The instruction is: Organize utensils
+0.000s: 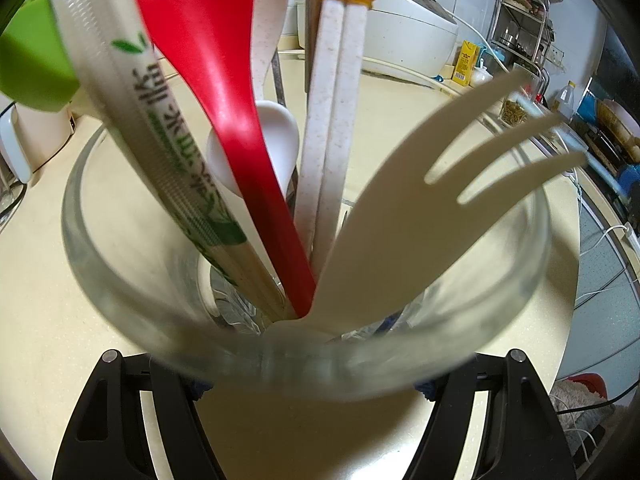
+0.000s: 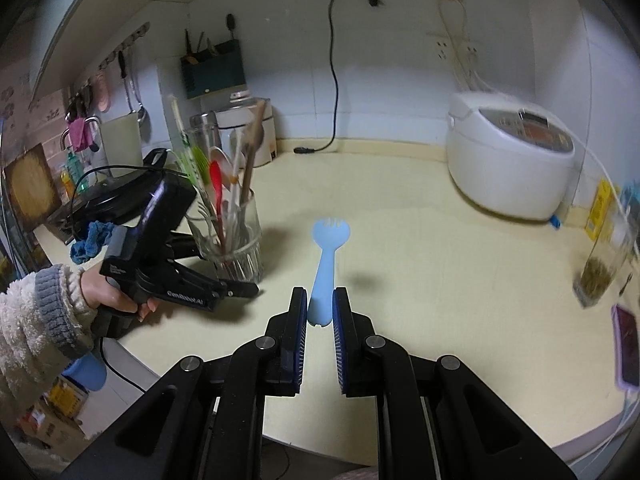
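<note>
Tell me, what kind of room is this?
Most likely a home kitchen: a white rice cooker stands on the cream countertop, ladles hang on the tiled wall, and a glass holds utensils.

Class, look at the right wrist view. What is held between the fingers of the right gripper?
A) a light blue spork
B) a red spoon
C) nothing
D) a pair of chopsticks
A: the light blue spork has its handle end pinched by the right gripper, tines pointing away.
</note>
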